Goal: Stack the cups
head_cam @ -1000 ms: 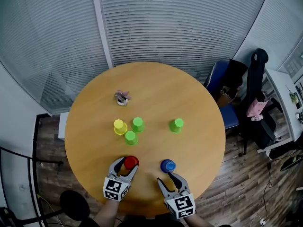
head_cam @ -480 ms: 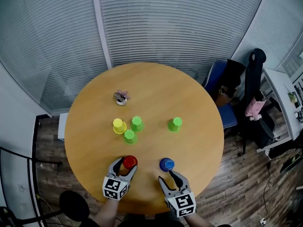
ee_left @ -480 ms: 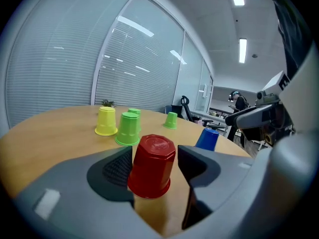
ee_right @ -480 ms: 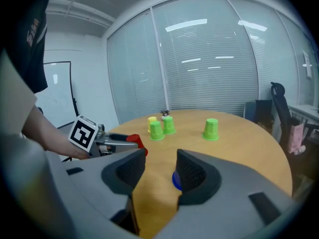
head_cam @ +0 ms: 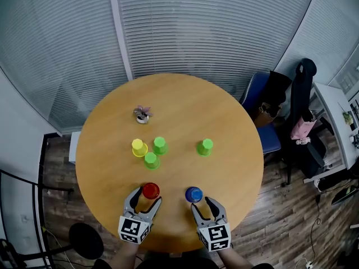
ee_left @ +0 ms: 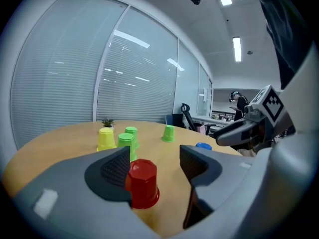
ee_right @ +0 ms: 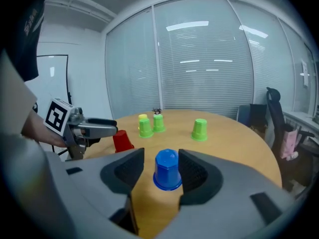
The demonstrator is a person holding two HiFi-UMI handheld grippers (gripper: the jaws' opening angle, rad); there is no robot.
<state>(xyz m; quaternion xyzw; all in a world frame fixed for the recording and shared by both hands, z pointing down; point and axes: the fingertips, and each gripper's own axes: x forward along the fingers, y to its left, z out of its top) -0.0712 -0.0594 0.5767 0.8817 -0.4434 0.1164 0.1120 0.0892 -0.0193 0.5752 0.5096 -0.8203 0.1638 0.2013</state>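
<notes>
As both just opened | left fingers [ee_left: 117,171] loose round red cup [ee_left: 143,183] | right fingers [ee_right: 127,171] (narrower) round blue cup [ee_right: 167,169]

Red cup [head_cam: 150,190], blue cup [head_cam: 193,194], yellow cup [head_cam: 138,147] and three green cups [head_cam: 160,145] stand upside down, none stacked

A round table [head_cam: 224,116] stands before blinds [head_cam: 213,27]; a chair [head_cam: 259,97] sits at its right edge; a small plant [head_cam: 142,115] stands at the far left. Nearer, a yellow cup [head_cam: 138,147], a green cup [head_cam: 160,145] and a second green cup [head_cam: 150,159] cluster upside down; a third green cup [head_cam: 205,146] stands well apart to the right. The left gripper [head_cam: 145,200] has just been opening its jaws, with the red cup [head_cam: 150,190] between the tips; the right gripper [head_cam: 205,205] has just been opening its jaws too, with the blue cup [head_cam: 193,194] at its tips.
</notes>
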